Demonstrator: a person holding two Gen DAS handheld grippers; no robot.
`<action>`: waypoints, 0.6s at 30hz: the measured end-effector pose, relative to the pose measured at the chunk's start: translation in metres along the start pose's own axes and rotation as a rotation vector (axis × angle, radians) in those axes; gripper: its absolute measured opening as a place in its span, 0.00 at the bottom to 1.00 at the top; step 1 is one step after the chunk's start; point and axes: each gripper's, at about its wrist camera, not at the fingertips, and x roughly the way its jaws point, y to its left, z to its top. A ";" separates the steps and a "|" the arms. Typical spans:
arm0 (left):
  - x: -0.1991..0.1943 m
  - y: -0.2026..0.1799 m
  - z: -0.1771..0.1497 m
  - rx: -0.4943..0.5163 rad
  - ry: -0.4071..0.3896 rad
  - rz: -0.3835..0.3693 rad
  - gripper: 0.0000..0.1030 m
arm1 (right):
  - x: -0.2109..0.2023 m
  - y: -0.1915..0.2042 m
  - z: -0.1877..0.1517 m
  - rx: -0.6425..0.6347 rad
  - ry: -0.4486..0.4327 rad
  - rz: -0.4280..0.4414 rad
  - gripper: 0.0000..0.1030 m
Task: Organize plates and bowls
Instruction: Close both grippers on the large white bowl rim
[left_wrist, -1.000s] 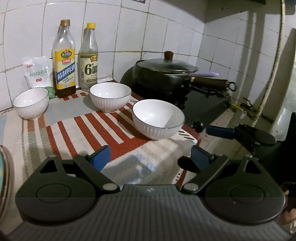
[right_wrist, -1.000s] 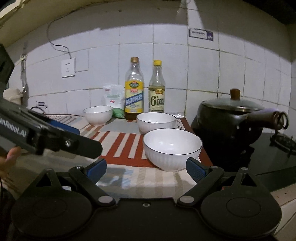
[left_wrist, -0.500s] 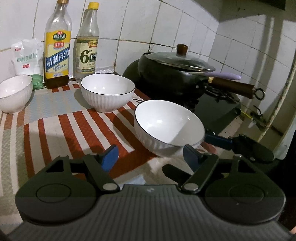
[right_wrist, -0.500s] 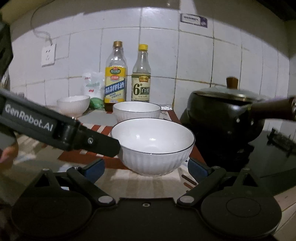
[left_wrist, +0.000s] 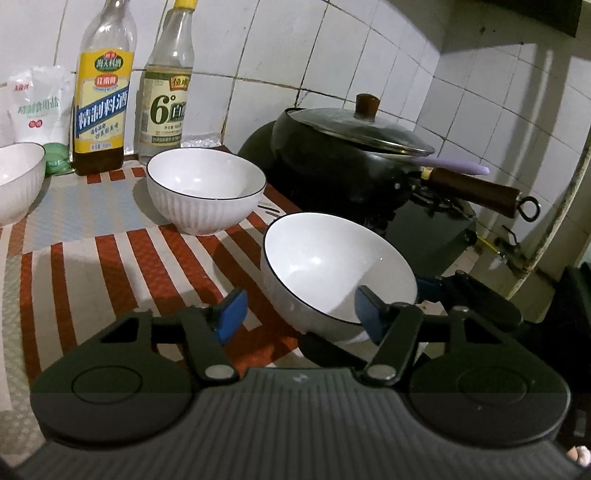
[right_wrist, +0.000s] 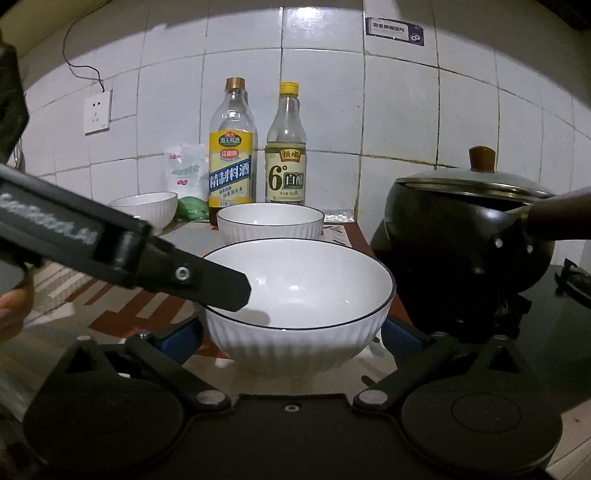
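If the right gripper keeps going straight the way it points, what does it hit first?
Most likely the nearest white bowl, which sits dead ahead between the open right gripper fingers. The left gripper, its jaws just closing, reaches over that bowl's rim from the left.

A striped cloth (left_wrist: 110, 258) in red, white and pale blue covers the counter. At the tiled wall (right_wrist: 332, 110) stand two bottles side by side: a cooking-wine bottle (right_wrist: 232, 155) with a yellow label and a vinegar bottle (right_wrist: 286, 155) with a yellow cap. Left of them leans a white bag (left_wrist: 35, 107) (salt, probably; the print is too small to be sure), something green (left_wrist: 56, 158) at its foot. A black wok (left_wrist: 340, 162) under a glass lid (left_wrist: 362, 127) sits on the stove (left_wrist: 436, 229). A socket (right_wrist: 96, 115) hangs on the wall.
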 end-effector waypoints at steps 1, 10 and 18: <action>0.001 0.000 0.000 -0.003 -0.002 -0.008 0.49 | 0.000 0.000 -0.001 -0.006 -0.007 0.004 1.00; 0.008 -0.001 0.000 0.025 0.013 0.033 0.30 | 0.016 0.007 -0.004 -0.010 0.001 -0.018 1.00; 0.000 -0.008 -0.003 0.090 0.000 0.074 0.30 | 0.013 0.014 -0.001 0.042 0.000 -0.016 1.00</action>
